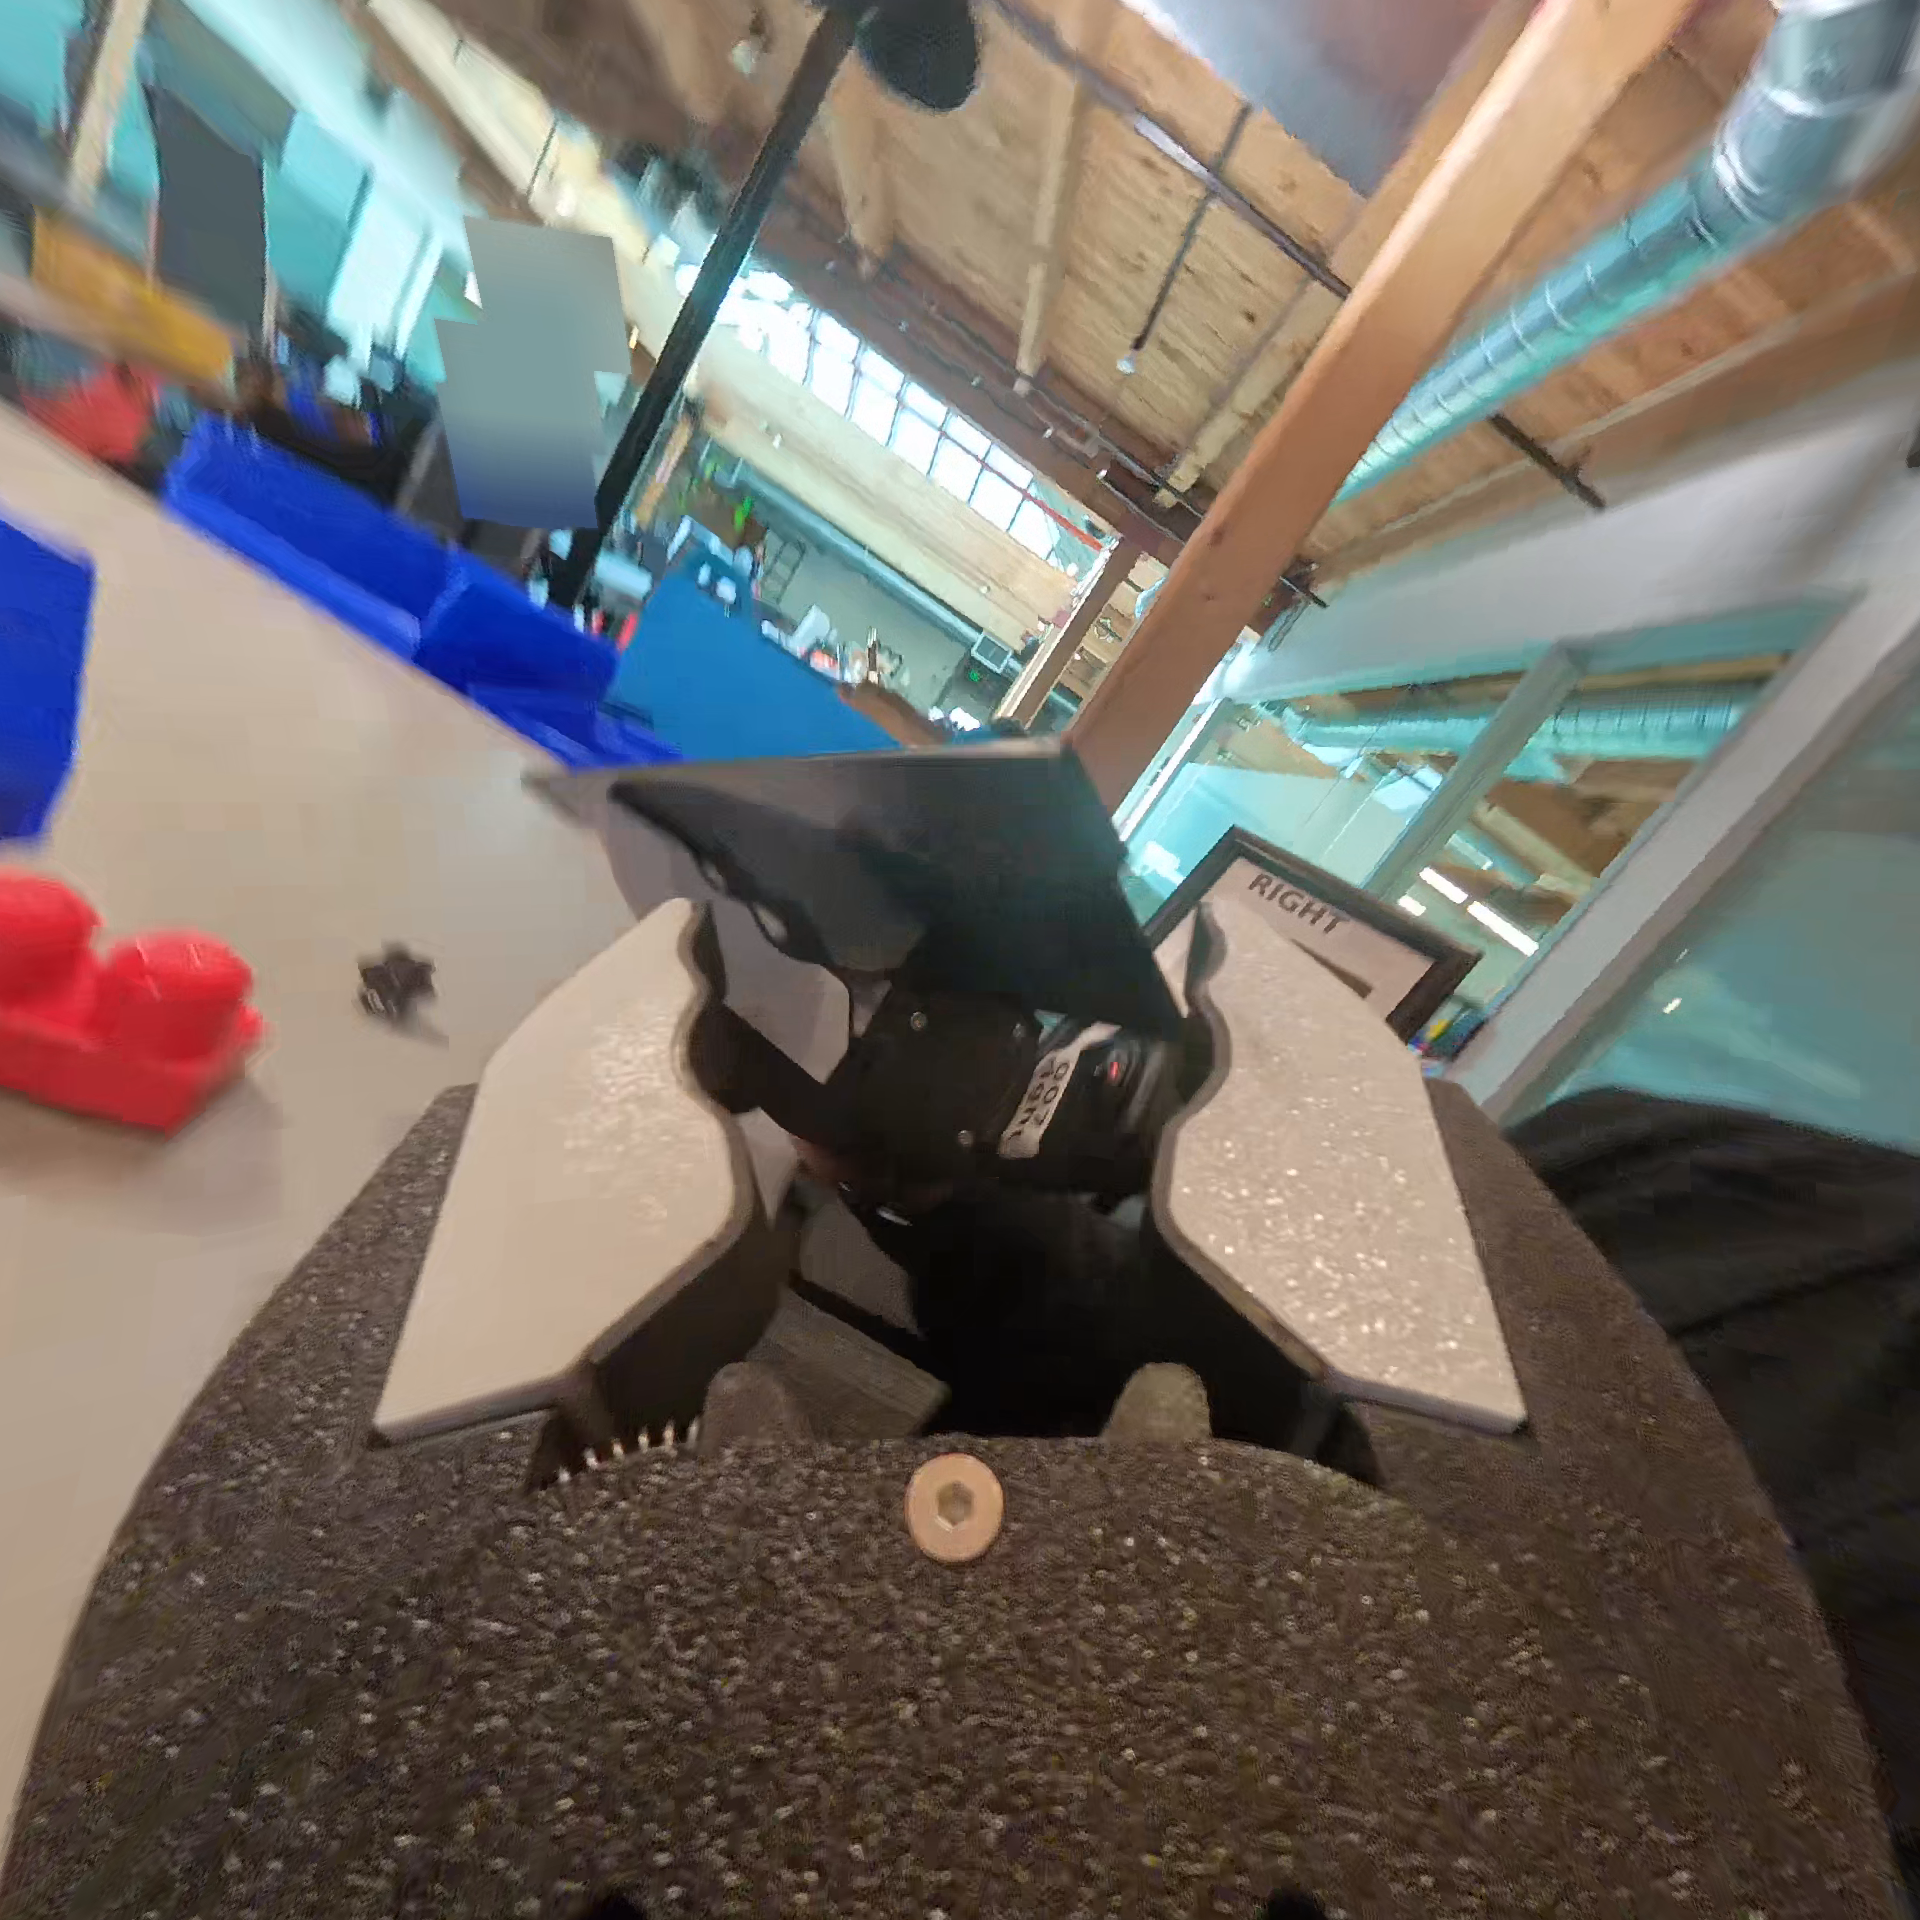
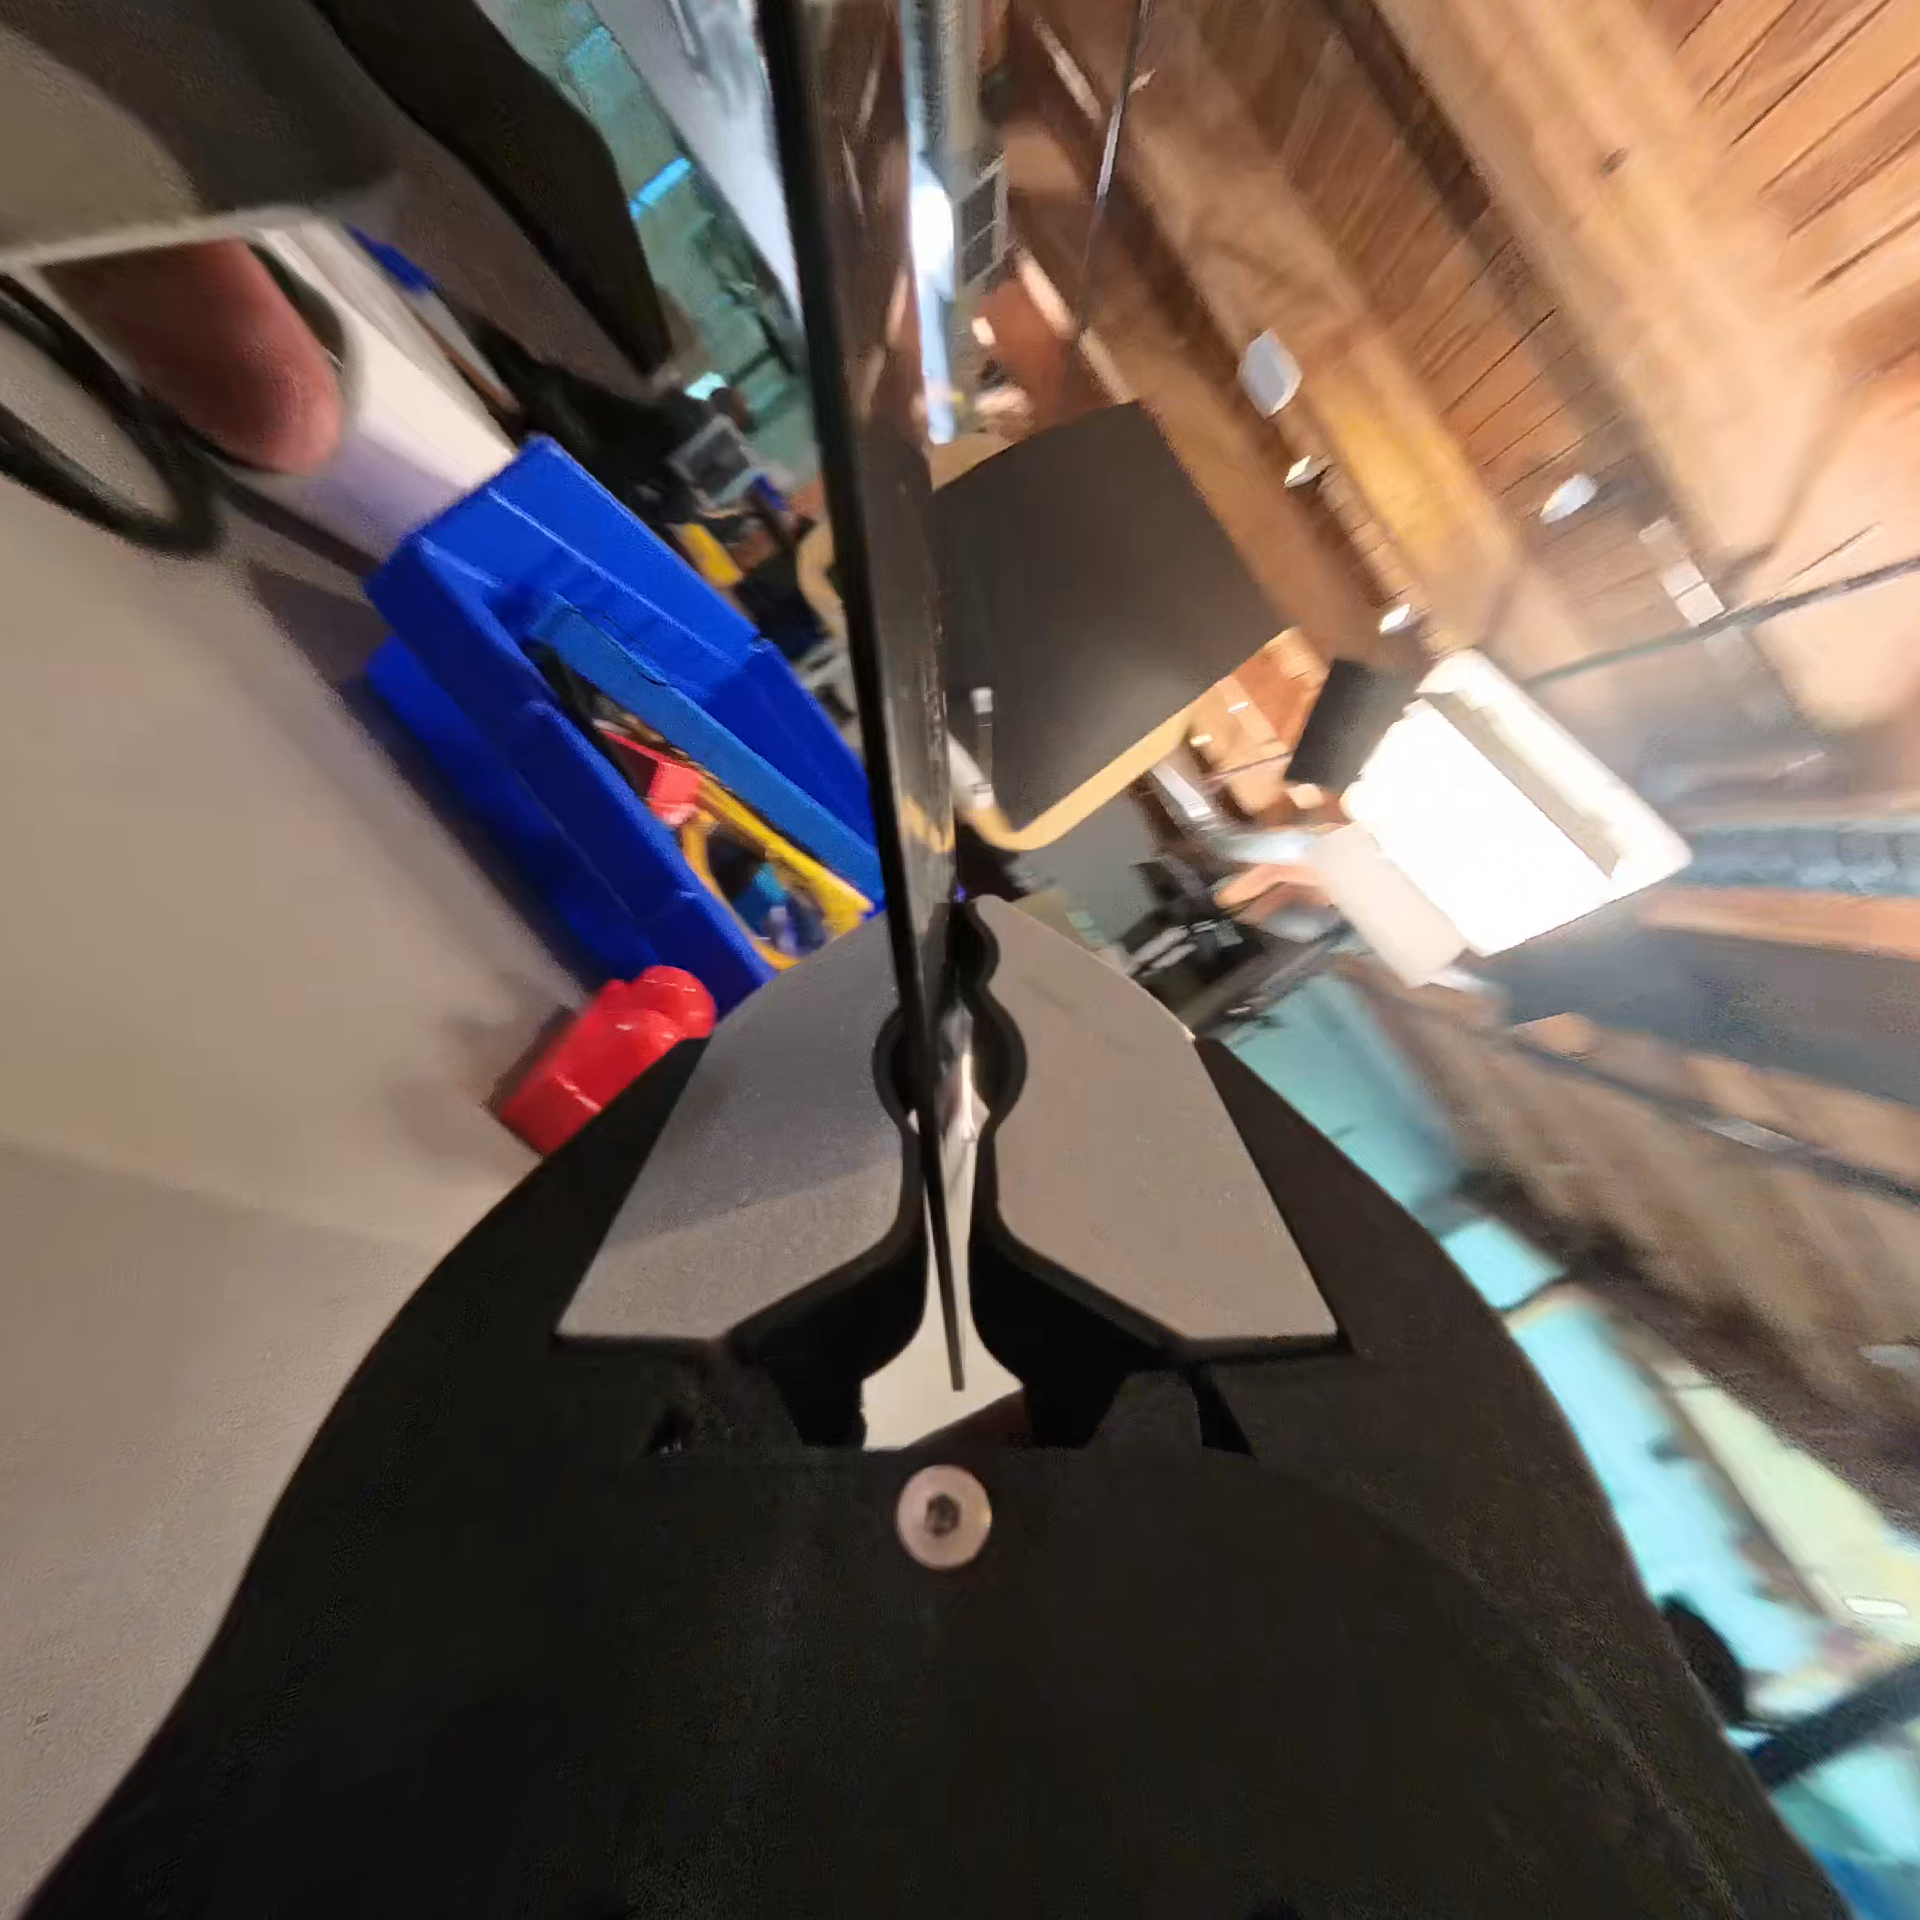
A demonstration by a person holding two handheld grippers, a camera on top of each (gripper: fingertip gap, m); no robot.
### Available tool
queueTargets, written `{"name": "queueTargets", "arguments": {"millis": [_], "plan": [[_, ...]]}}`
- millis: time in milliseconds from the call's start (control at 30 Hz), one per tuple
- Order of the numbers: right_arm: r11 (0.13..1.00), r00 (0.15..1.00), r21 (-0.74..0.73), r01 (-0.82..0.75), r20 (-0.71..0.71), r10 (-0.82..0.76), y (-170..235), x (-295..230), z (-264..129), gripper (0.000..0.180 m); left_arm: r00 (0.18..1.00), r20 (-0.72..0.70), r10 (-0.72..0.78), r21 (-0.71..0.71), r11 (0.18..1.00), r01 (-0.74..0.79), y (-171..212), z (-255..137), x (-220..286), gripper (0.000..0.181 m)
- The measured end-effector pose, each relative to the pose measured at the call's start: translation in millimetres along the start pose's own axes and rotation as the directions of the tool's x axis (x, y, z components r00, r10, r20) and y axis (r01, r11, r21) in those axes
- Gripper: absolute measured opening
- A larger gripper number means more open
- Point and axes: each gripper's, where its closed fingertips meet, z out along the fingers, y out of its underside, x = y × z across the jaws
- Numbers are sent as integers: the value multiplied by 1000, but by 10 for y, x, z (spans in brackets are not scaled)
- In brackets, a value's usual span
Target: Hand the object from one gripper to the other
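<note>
A thin flat black plate (image 1: 935,862) hangs in the air between the two grippers. In the right wrist view it stands edge-on (image 2: 883,623), and my right gripper (image 2: 951,935) is shut on its lower end, both pads pressed against it. In the left wrist view my left gripper (image 1: 940,966) is wide open. The plate sits between its grey fingers (image 1: 623,1143), and they do not clamp it. The right gripper's dark body (image 1: 935,1101) shows just beyond, under the plate.
A red toy block (image 1: 114,997) lies on the grey table (image 1: 260,779), also in the right wrist view (image 2: 603,1049). Blue bins (image 1: 312,520) (image 2: 623,665) line the table's far side. A small black item (image 1: 395,982) lies near the block. A framed sign (image 1: 1330,935) stands to the right.
</note>
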Motion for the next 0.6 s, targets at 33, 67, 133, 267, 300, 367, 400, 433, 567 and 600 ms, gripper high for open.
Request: {"name": "queueTargets", "arguments": {"millis": [33, 67, 133, 267, 300, 367, 400, 433, 567, 600], "plan": [[996, 994, -18, -88, 61, 89, 8, -18, 6, 0, 995, -28, 95, 28, 995, -95, -68, -58, 72, 89], [985, 977, -43, -164, 129, 169, 12, -53, 7, 1, 983, -56, 175, 58, 983, -172, -127, -122, 144, 92], [948, 900, -105, -302, 297, 319, -25, -178, -29, 0, 960, -79, 269, 95, 961, -261, -195, -240, 201, 92], [839, 602, -267, -474, 598, 530, -237, -488, -276, 0, 916, 8, 401, 27, 916, -401, -136, -330, 24, 81], [810, 515, -300, -505, 648, 561, -315, -541, -353, 0, 901, 23, 433, -4, 901, -433, -90, -327, -20, 78], [764, 340, -368, -530, 733, 589, -459, -653, -530, 0, 880, 30, 473, -70, 880, -470, 24, -293, -82, 75], [749, 267, -393, -533, 762, 590, -522, -699, -609, 0, 874, 32, 486, -95, 872, -481, 74, -272, -107, 73], [734, 200, -414, -538, 784, 588, -583, -737, -684, 0, 868, 33, 495, -113, 865, -489, 114, -248, -123, 73], [715, -53, -501, -488, 834, 549, -748, -944, -1004, 2, 862, -51, 504, -169, 847, -505, 327, -133, -27, 65], [716, -94, -512, -474, 839, 537, -773, -989, -1062, 3, 859, -73, 506, -185, 840, -511, 384, -105, 6, 59]]}}
